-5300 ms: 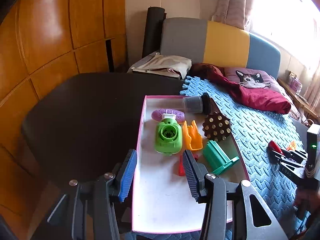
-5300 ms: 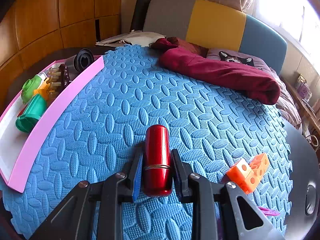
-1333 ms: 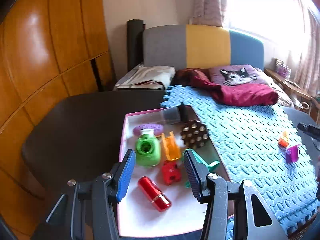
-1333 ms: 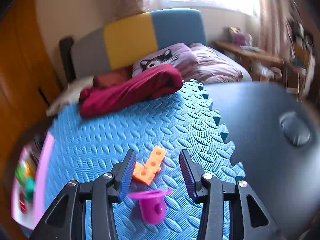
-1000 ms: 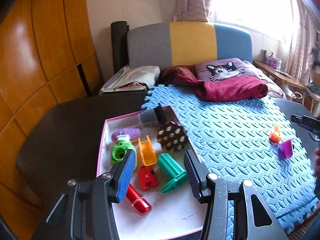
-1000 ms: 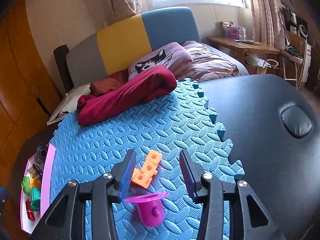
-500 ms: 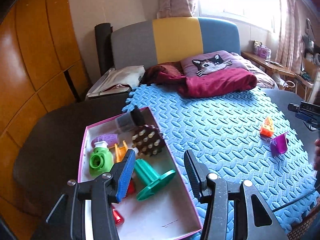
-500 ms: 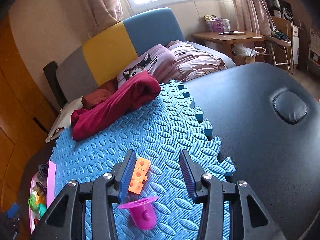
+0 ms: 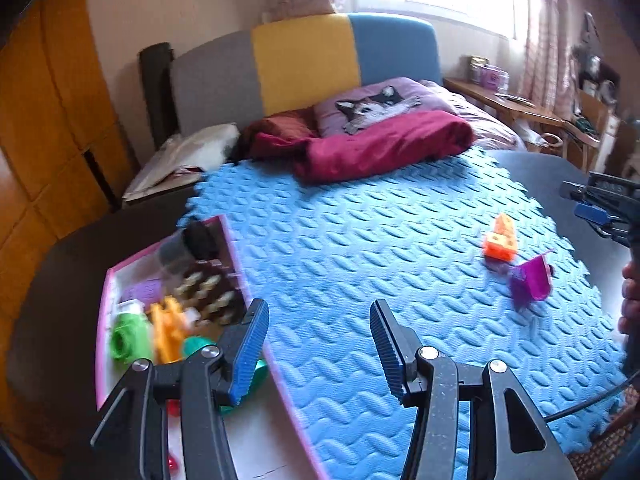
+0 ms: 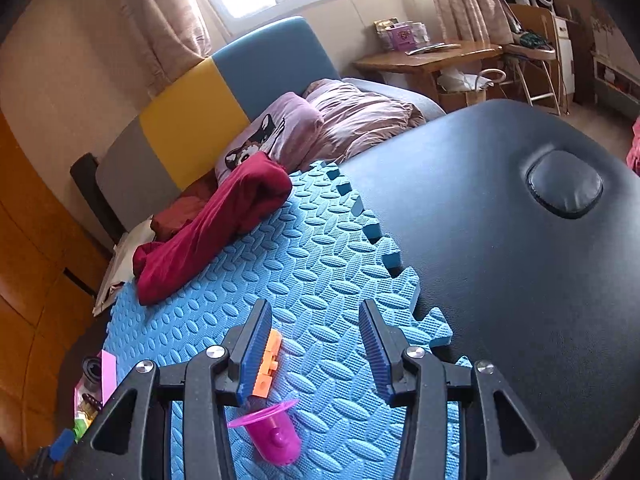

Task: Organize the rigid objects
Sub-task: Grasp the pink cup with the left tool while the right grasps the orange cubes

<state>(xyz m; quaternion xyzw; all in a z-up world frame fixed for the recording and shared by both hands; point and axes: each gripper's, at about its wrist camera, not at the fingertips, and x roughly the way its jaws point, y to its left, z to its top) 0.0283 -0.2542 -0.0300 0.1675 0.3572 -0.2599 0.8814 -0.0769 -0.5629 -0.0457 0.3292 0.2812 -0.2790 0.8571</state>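
Right wrist view: right gripper (image 10: 314,350) fingers standing apart, empty, hovering over purple cup (image 10: 276,438) lower centre on mat (orange block (image 10: 267,364) beside); next needing descent, closing. Left gripper (image 9: 318,354) empty too.

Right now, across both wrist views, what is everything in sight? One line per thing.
foam mat: 1, blue, on the dark table
dark table: 1, under the mat
pink tray: 1, pink-rimmed, left of the mat, holds several blurred toys
orange block: 1, on the mat's right part
purple cup: 1, on its side beside the block
red cloth: 1, at the mat's far edge
cat pillow: 1, behind the cloth
left gripper: open, empty, above the tray's edge
right gripper: open, empty, over the mat near the block
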